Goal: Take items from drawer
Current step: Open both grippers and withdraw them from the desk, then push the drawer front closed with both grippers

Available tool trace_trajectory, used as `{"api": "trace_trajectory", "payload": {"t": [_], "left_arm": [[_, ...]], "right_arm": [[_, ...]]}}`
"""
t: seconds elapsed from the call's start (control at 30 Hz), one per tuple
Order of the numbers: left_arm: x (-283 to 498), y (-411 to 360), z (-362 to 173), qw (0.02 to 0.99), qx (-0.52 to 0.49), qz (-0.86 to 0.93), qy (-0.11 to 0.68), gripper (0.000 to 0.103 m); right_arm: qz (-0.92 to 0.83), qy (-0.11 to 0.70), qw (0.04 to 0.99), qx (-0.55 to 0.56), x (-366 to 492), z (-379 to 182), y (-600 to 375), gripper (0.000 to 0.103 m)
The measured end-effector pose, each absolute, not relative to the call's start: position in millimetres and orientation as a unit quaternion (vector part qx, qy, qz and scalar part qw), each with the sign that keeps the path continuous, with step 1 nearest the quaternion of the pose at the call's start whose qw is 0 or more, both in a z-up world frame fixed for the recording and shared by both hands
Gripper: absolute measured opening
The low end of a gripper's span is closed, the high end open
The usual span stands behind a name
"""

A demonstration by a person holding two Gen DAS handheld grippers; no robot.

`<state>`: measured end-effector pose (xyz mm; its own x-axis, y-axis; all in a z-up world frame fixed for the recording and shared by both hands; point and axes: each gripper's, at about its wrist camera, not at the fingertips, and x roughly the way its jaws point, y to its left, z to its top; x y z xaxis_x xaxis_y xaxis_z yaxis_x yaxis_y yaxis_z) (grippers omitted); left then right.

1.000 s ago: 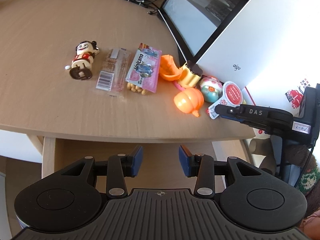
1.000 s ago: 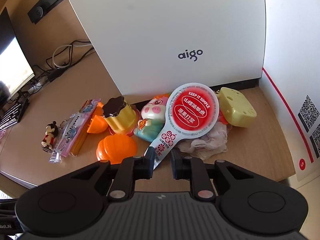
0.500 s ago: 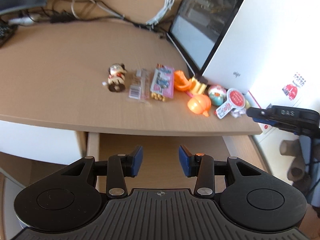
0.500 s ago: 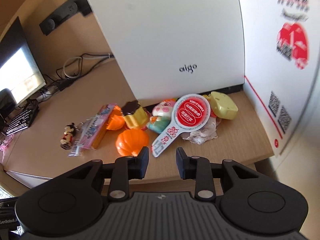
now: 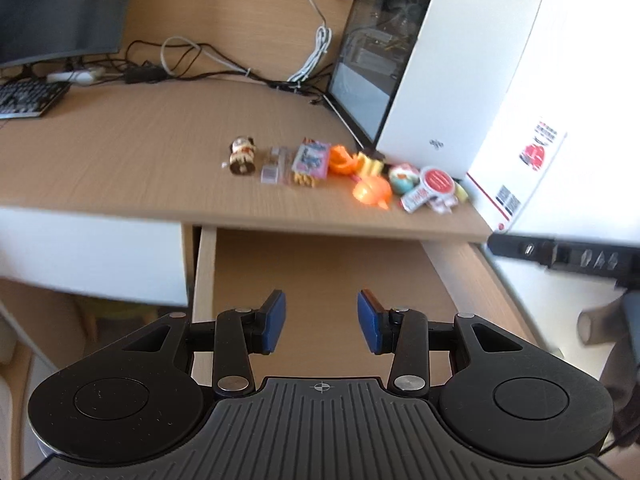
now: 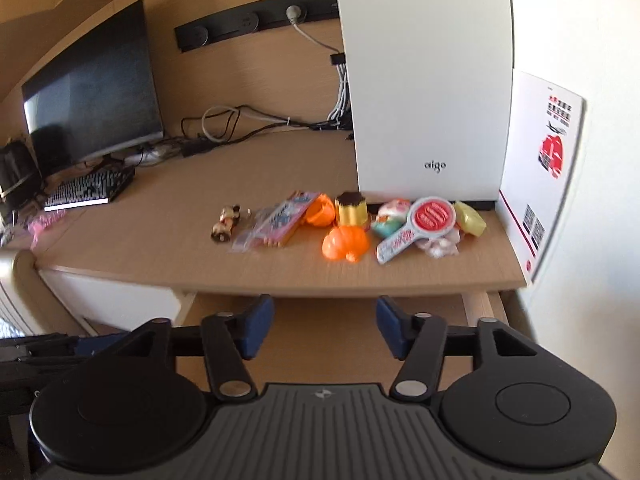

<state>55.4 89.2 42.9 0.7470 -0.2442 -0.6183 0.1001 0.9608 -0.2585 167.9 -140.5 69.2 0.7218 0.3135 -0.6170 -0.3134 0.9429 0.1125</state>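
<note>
A: Drawer point(image 5: 320, 264) stood pulled out under the desk point(image 5: 120, 152), its visible floor bare; toys point(image 6: 344, 240) lay in a row at twelve o'clock.

B: And the grippers?

A: Left gripper point(image 5: 320, 320) gaped empty. Right gripper point(image 6: 325, 326) had just been opening, nothing between.

B: Differences?

A: Only the right view showed the yellow cheese toy point(image 6: 470, 218) clearly.

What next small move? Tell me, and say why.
Probably bring the left gripper down closer over the open drawer to check for anything left. The visible part of its floor looks bare, while a row of toys and snack packets lies on the desk. Both grippers are open and hold nothing; the right gripper has just been opening.
</note>
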Motion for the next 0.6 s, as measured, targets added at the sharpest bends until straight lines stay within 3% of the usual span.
{"api": "trace_trajectory", "payload": {"t": [0.13, 0.2, 0.27, 0.6], "left_arm": [[16, 65, 32, 0.935, -0.104, -0.077, 0.331, 0.043], [-2, 47, 22, 0.941, -0.081, -0.066, 0.323, 0.043], [-14, 32, 10, 0.941, -0.07, -0.056, 0.327, 0.043], [-41, 6, -58, 0.931, -0.053, -0.041, 0.359, 0.043]], "right_arm": [[0.161, 0.34, 0.927, -0.003, 131, 47, -156, 0.064], [0.154, 0.316, 0.936, 0.004, 106, 33, -170, 0.079], [0.134, 0.287, 0.949, 0.009, 81, 15, -185, 0.084], [0.103, 0.349, 0.931, -0.03, 43, -85, -204, 0.085]]}}
